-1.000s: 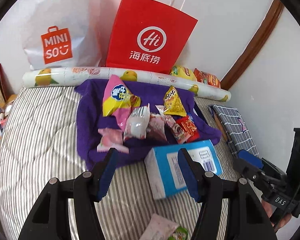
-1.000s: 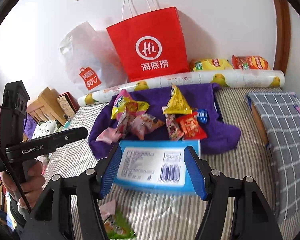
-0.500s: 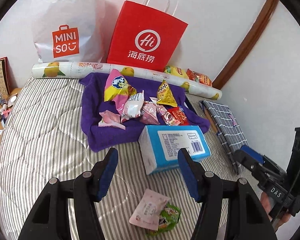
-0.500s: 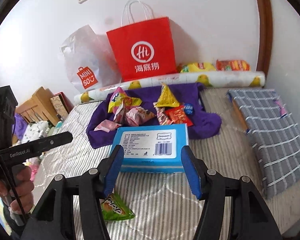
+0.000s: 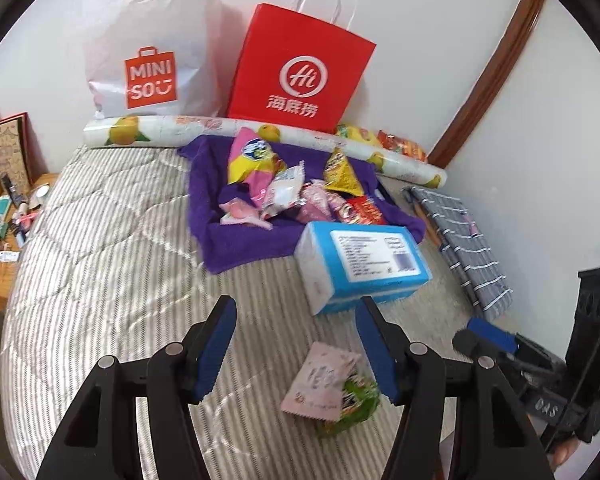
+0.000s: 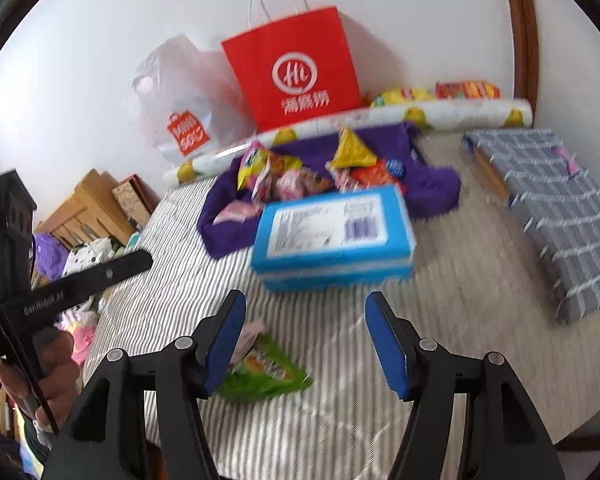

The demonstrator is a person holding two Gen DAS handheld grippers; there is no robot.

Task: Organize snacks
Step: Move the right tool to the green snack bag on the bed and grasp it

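Striped grey-and-white bedding [image 5: 112, 280] covers the whole work surface, a bed pushed against a white wall. Nearest the cameras, the left gripper [image 5: 296, 348] hovers over the bedding with its blue-padded fingers spread apart and nothing between them; the right gripper [image 6: 306, 342] hangs likewise, its jaws opening over bare bedding, clamping nothing. Just beyond the fingertips lie two loose snacks, touching each other: a pale pink packet [image 5: 320, 384] partly overlapping a green packet [image 5: 356, 408], the green one also showing beside the right gripper's left finger. Farther on sits a blue tissue box [image 5: 364, 264], label side up, apart from both grippers. Behind it a purple towel [image 5: 220, 240] is spread on the bed, and the main snack pile [image 5: 292, 192] rests on it: a yellow-and-pink bag, a yellow triangular packet, red and pink wrappers, heaped together. A folded grey checked cloth [image 6: 552, 208] lies to the right of the towel. Along the wall runs a rolled sheet printed with lemons [image 5: 260, 136], with two more snack bags [image 6: 436, 94] tucked behind its right end. At the back, leaning on the wall, stand a red paper bag [image 5: 300, 68] and a white Miniso bag [image 5: 152, 48].
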